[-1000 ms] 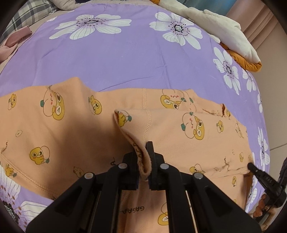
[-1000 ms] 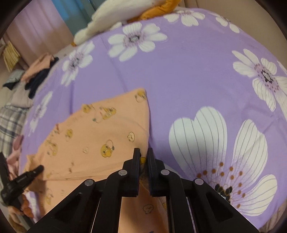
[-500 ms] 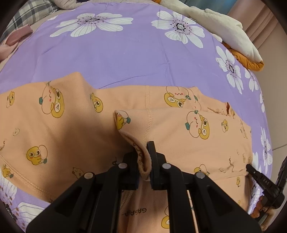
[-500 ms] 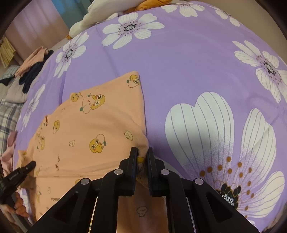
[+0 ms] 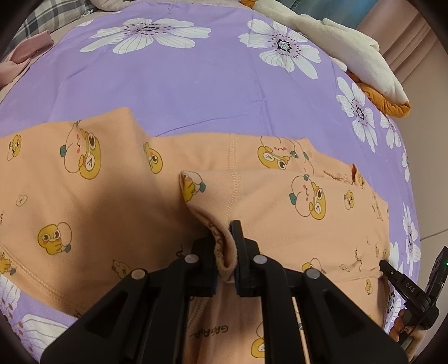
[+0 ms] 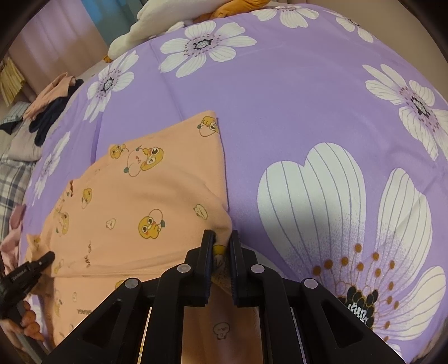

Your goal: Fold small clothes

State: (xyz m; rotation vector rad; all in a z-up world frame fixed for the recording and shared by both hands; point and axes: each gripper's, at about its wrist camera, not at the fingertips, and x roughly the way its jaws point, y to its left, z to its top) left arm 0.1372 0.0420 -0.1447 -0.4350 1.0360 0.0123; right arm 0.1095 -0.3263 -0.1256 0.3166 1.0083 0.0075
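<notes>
An orange garment (image 5: pixel 98 196) printed with yellow cartoon ducks lies on a purple flowered bedspread (image 5: pixel 196 84). My left gripper (image 5: pixel 225 240) is shut on a raised fold of the garment's edge and holds it above the lower layer. My right gripper (image 6: pixel 222 242) is shut on another edge of the same orange garment (image 6: pixel 126 210) at its right side, next to the bare bedspread (image 6: pixel 280 112). The right gripper also shows at the lower right of the left wrist view (image 5: pixel 382 264), and the left gripper shows at the lower left of the right wrist view (image 6: pixel 50 255).
A white and mustard blanket (image 5: pixel 350 50) is heaped at the bed's far right corner. Pink cloth (image 5: pixel 30 47) and a plaid pillow (image 5: pixel 50 16) lie at the far left. Dark and pink clothes (image 6: pixel 53 103) are piled beyond the bed's far left side.
Both grippers have carried the held garment edge forward over the lower layer. The folded upper layer now covers more of the garment, and the grips are unchanged.
</notes>
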